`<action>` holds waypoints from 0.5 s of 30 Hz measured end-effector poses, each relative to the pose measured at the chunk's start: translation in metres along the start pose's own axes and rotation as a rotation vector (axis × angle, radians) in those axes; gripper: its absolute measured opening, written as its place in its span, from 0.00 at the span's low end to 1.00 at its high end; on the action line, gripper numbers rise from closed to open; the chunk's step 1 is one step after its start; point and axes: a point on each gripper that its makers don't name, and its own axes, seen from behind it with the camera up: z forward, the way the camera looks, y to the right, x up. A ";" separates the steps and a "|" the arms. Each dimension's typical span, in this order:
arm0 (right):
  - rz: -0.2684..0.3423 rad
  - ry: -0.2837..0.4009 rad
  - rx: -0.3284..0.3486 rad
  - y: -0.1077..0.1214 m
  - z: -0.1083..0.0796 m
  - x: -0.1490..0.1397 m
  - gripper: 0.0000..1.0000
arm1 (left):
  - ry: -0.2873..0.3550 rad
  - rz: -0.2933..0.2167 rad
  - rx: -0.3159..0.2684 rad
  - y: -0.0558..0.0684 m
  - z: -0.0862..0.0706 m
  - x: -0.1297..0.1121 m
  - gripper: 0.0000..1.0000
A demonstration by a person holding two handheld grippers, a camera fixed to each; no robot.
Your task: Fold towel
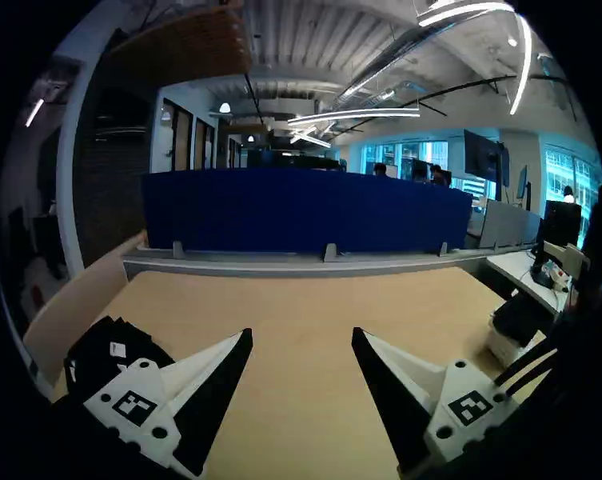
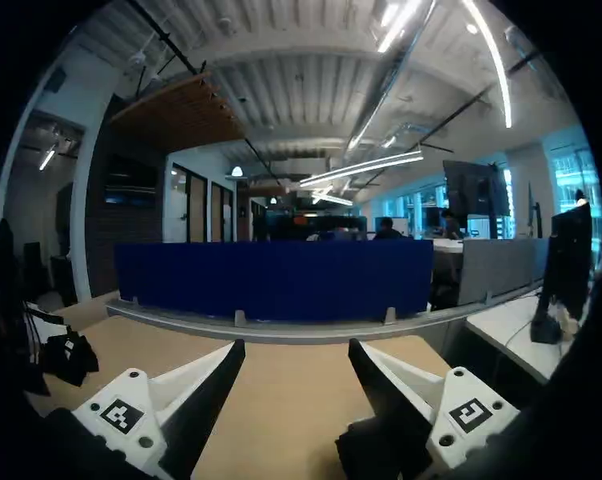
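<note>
— Jaws on both sides: how are they found?

— Spread wide on the left gripper [image 1: 301, 331] and on the right gripper [image 2: 296, 342] alike. Nothing is held between either pair, and tabletop is seen through both gaps.

— Where is the towel placed?

— The towel [image 1: 113, 350] is judged to be the dark, rumpled heap with small white tags at the table's near left corner, close by the left gripper's outer finger. Whether it is touched there cannot be told. What is taken for the same heap [image 2: 67, 356] is made out far to the left in the right gripper view.

— How is it expected to handle?

— Light, soft and limp. No shape will be kept once it is lifted, and several layers may be dragged up together. A corner or hem should be sought, one for each gripper, so that the cloth can be spread flat before it is folded. No edge can be picked out yet, as the dark folds are hard to tell apart.

— What is seen around it?

— The pale wooden table [image 1: 301, 296] is bare ahead of the fingers. A second dark mass [image 2: 370, 448] is seen low by the right gripper's finger, and whether it is cloth cannot be told. Beyond the far edge a blue partition [image 1: 301, 212] is set, with a monitor [image 2: 568, 256] on a desk to the right.
</note>
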 end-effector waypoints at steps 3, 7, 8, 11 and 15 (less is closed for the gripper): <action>-0.001 0.000 0.010 -0.016 0.005 0.001 1.00 | 0.044 0.003 0.024 -0.011 0.000 0.011 0.92; 0.001 -0.004 0.027 -0.036 0.012 0.001 1.00 | 0.090 0.009 0.056 -0.025 -0.001 0.021 0.92; 0.001 -0.006 0.031 -0.040 0.013 0.001 1.00 | 0.099 0.010 0.062 -0.028 -0.001 0.023 0.92; 0.002 -0.012 0.037 -0.049 0.016 0.002 1.00 | 0.115 0.012 0.075 -0.036 -0.001 0.024 0.92; -0.005 -0.021 0.047 -0.061 0.020 0.000 1.00 | 0.136 0.014 0.088 -0.045 0.000 0.024 0.92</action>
